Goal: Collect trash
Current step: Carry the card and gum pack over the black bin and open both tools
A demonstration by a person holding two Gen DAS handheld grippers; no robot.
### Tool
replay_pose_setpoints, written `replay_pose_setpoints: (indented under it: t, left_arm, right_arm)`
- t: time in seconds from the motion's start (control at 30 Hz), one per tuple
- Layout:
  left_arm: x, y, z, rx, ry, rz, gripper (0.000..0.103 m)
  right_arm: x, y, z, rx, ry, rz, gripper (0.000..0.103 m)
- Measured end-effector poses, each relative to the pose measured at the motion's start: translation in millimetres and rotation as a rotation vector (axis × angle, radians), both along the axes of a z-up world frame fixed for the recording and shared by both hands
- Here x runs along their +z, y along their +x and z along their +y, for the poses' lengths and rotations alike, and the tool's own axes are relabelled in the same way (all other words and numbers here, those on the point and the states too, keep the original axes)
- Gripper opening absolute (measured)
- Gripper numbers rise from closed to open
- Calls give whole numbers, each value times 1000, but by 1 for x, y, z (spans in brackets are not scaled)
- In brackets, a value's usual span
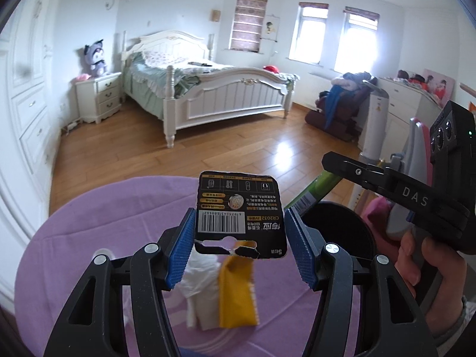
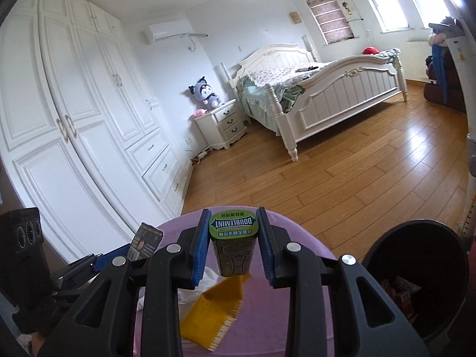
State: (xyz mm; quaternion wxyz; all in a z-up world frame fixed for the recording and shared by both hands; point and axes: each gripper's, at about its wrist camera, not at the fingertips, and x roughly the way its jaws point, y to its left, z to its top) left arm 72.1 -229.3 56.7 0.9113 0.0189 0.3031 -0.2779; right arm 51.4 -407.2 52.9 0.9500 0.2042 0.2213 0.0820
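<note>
My left gripper (image 1: 239, 235) is shut on a black battery card (image 1: 241, 205) with a barcode, held upright between the blue pads above the purple-clothed table (image 1: 89, 238). Under it lie a crumpled white plastic piece (image 1: 196, 285) and a yellow wrapper (image 1: 236, 294). My right gripper (image 2: 233, 223) is shut on a green Doublemint container (image 2: 235, 250), also lifted over the table. The same yellow wrapper (image 2: 214, 312) and white plastic (image 2: 190, 291) lie below it. A black bin (image 2: 386, 238) stands to the right of the table with some trash inside.
The bin's rim (image 1: 357, 217) shows just right of the card, with the right gripper's body and a person's hand (image 1: 431, 261) beyond it. Wooden floor, a white bed (image 1: 226, 95), a nightstand (image 1: 98, 98) and wardrobes (image 2: 74, 119) lie further off.
</note>
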Motion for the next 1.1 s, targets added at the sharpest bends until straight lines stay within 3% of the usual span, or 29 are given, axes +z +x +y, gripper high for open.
replay_pose_setpoints:
  t: [0.5,1.1]
  left_arm:
    - [-34,-11,-148,-229,52,14,60]
    - [-96,10,-243,-333,90,126,60]
  right_arm:
    - [-52,-40,-112,-246,76,61,30]
    - [-117,-61,-184,-399,128,175,30]
